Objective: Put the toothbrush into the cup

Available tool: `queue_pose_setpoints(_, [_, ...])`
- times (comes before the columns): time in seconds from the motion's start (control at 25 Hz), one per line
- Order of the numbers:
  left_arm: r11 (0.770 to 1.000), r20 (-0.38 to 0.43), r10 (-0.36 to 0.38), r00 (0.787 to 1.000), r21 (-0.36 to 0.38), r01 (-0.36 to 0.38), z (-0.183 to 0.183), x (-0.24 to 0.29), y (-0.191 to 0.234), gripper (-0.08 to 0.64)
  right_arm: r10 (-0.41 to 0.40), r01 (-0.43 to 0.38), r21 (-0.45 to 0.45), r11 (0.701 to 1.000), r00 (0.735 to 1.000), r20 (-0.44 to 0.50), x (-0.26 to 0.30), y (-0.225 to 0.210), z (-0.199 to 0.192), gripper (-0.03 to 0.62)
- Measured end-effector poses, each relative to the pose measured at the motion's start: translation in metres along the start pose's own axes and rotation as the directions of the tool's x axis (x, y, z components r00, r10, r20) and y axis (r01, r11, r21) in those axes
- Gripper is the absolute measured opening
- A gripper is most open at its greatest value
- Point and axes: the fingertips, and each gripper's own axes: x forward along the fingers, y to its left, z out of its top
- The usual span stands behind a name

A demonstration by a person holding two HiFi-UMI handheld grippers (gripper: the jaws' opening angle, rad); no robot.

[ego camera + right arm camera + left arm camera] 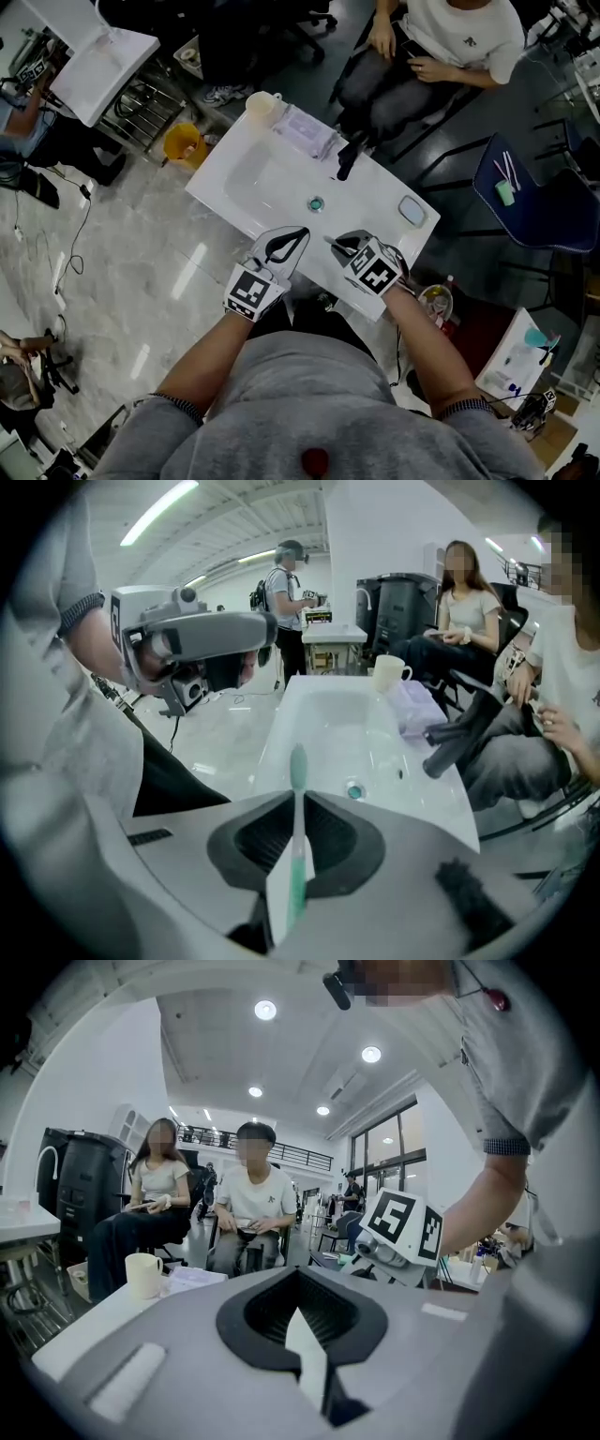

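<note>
A green toothbrush (298,785) sticks forward out of my right gripper (292,860), which is shut on its handle, head end away from me. The white cup (262,106) stands on the far left corner of the white sink (246,173); it also shows in the right gripper view (390,674) and the left gripper view (143,1274). My right gripper (343,246) hangs over the sink's near edge, tilted down. Just left of it, my left gripper (287,246) points about level, its jaws together with nothing between them (305,1340).
A black faucet (349,155) lies at the sink's far edge, with a drain (316,203) in the basin, a soap dish (412,210) at the right and a clear packet (307,131) beside the cup. People sit on chairs behind the sink. A yellow bucket (184,143) stands on the floor at the left.
</note>
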Motion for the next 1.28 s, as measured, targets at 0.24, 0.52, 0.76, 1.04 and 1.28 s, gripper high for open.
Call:
queue_pose_setpoints(0.24, [0.999,0.01,0.033,0.999,-0.009,-0.033,0.014,-0.033,0.031,0.008,-0.066,0.065,0.012,0.998,0.991,0.113,-0.007,0.005,0.062,0.037])
queue_pose_setpoints(0.52, [0.997,0.051,0.064,0.997,-0.034,-0.062,0.048,-0.061,0.062,0.008,-0.142,0.136,0.04,0.99,0.944,0.298,-0.037,0.004,0.144,0.037])
queue_pose_setpoints(0.76, [0.997,0.071,0.069,0.995,-0.035,-0.067,0.072,-0.08,0.082,0.008,-0.205,0.185,0.088,0.979,0.866,0.456,-0.065,0.004,0.198,0.037])
queue_pose_setpoints(1.04, [0.999,0.08,0.044,0.996,-0.009,-0.043,0.093,-0.093,0.105,0.008,-0.286,0.197,0.212,0.957,0.756,0.588,-0.086,-0.001,0.24,0.037])
queue_pose_setpoints(1.28, [1.0,0.095,0.021,0.995,-0.025,-0.019,0.106,-0.104,0.125,0.008,-0.315,0.205,0.242,0.948,0.687,0.654,-0.09,0.002,0.273,0.037])
